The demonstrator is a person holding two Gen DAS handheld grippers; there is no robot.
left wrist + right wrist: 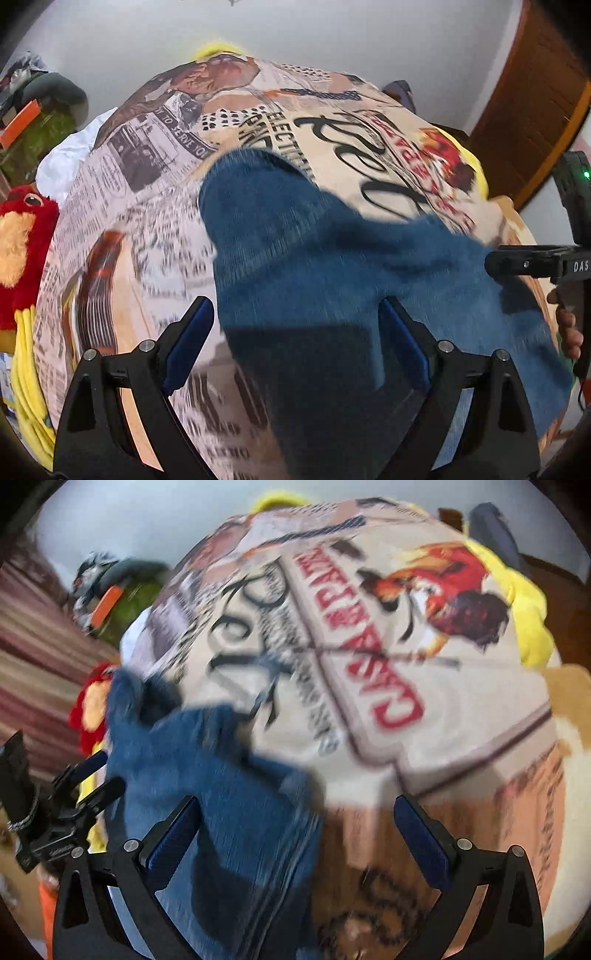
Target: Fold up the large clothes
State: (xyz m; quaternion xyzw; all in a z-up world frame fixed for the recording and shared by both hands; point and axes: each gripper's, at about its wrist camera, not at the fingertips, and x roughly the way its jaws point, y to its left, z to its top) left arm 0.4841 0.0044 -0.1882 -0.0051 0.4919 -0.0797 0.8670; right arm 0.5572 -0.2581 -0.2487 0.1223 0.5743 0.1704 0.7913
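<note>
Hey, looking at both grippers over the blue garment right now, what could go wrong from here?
1. Both the left gripper and right gripper are open, with the blue garment loose between the fingers; a close might catch just one layer or miss the edge.
2. The garment lies rumpled on the printed cloth, so a low pinch could grab that cloth too.
3. Motion blur suggests quick movement, which risks a crooked fold.
</note>
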